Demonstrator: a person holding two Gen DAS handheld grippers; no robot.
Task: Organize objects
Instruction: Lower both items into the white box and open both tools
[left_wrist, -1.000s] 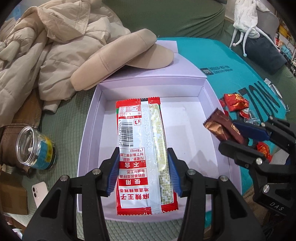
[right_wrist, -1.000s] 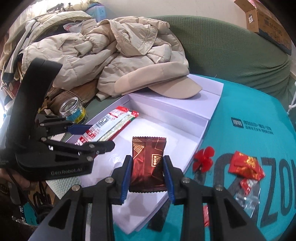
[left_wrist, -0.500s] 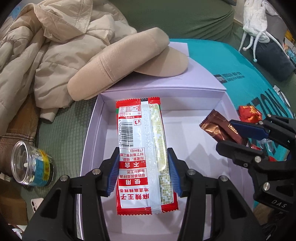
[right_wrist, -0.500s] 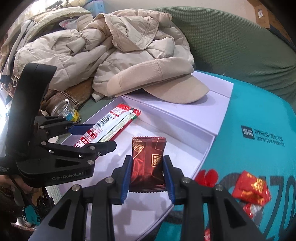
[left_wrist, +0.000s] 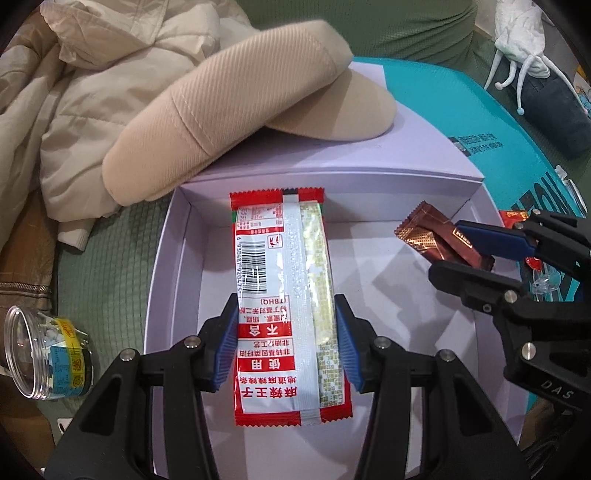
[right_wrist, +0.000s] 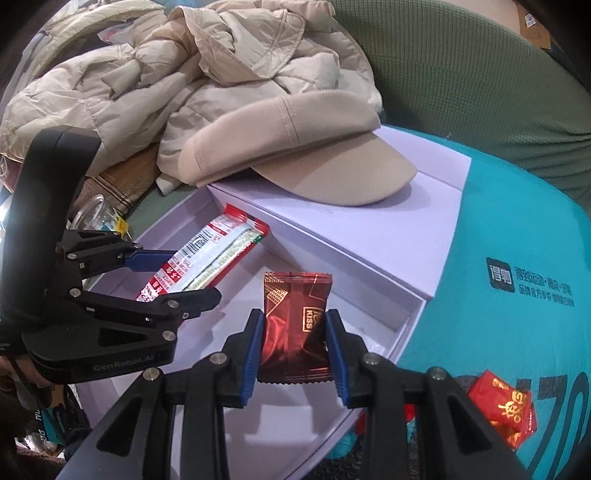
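Inside, bare lavender box (left_wrist: 173, 266)

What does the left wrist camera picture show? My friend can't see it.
The left tool grips a long red-and-white snack packet over an open pale purple box. At right, the right tool holds a brown candy; a beige cap lies behind.

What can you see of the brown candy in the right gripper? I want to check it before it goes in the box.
The brown candy is a small glossy foil packet, dark reddish-brown with gold line print and the word KISS, its ends crimped in a zigzag. It looks sealed and slightly creased. It stands upright, pinched at its sides between the blue pads of the right gripper, and hangs above the open pale box, touching nothing else.
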